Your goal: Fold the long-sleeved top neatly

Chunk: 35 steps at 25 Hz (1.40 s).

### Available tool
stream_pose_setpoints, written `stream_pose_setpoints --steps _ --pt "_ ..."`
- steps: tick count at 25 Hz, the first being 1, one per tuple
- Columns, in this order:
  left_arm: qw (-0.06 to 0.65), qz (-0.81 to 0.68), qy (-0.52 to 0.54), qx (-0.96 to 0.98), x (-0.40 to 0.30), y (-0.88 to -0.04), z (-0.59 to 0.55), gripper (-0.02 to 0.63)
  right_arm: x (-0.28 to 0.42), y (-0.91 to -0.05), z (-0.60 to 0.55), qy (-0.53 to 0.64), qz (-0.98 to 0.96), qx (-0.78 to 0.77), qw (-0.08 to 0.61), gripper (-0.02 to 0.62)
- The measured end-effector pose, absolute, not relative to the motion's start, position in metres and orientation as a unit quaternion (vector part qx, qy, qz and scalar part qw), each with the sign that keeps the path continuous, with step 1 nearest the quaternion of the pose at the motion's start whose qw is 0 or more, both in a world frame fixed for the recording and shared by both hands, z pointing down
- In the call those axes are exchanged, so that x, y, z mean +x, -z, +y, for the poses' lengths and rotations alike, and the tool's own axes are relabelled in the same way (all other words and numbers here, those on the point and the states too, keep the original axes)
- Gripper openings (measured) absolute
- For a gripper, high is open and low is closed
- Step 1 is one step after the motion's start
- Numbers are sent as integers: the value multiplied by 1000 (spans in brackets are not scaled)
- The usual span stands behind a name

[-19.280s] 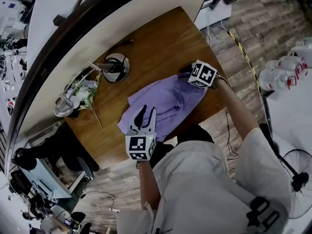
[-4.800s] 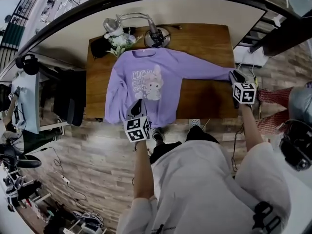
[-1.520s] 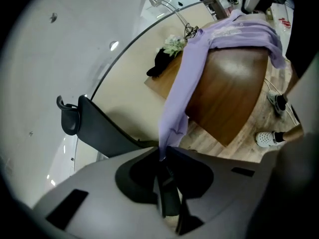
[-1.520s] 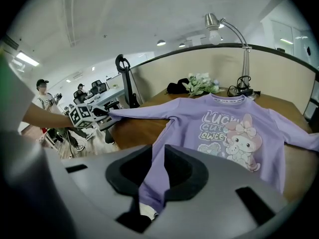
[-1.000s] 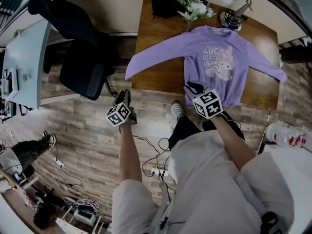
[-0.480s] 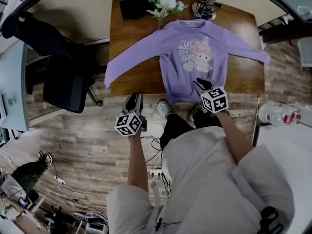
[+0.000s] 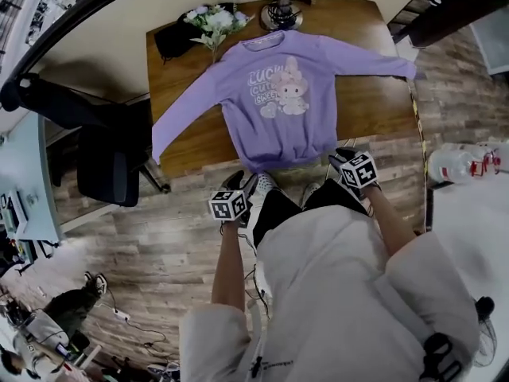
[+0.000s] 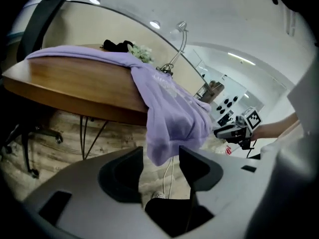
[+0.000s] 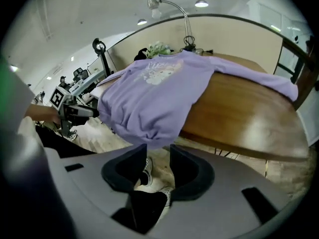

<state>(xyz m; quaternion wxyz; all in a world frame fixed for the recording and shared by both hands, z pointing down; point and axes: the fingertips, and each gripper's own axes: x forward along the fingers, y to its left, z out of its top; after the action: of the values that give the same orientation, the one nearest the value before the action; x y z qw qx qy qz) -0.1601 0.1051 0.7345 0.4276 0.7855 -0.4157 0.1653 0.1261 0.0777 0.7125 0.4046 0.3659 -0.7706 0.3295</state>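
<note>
Since half a second ago both tongs have swung in to the near edge of the worktop (image 7: 370,106), where the purple long-sleeved top (image 7: 278,94) lies face up, sleeves spread, its hem drooping over that edge. The left tongs (image 7: 242,181) and right tongs (image 7: 340,156) have just been opening. Both stand apart, with the hem at their tips, unpinched.

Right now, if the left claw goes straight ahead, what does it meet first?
Probably the purple top's hanging hem, dipping between the left claw's jaws, which have just been opening and don't press it.
</note>
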Motion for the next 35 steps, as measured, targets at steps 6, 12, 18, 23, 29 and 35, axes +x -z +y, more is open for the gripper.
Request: stream_pose_setpoints --steps 6,12,18,23,29,35 --pt "414 -440 -220 766 -148 -729 99 28 129 -733 55 -358 -769 385 364 155" --pt "381 -478 -229 758 -167 -707 103 23 135 -725 71 -374 -778 366 347 45" --pt "293 -511 -183 787 -152 -634 61 23 182 -700 71 -383 -760 427 307 92" --pt "236 -519 -159 806 -127 -574 -6 23 211 -657 18 -359 -744 512 235 92" --pt "229 -507 -137 819 -84 -521 -48 23 238 -609 -28 -330 -724 581 171 92" --pt "219 -506 -122 825 -36 -499 -70 23 293 -605 -59 -353 -688 625 110 95"
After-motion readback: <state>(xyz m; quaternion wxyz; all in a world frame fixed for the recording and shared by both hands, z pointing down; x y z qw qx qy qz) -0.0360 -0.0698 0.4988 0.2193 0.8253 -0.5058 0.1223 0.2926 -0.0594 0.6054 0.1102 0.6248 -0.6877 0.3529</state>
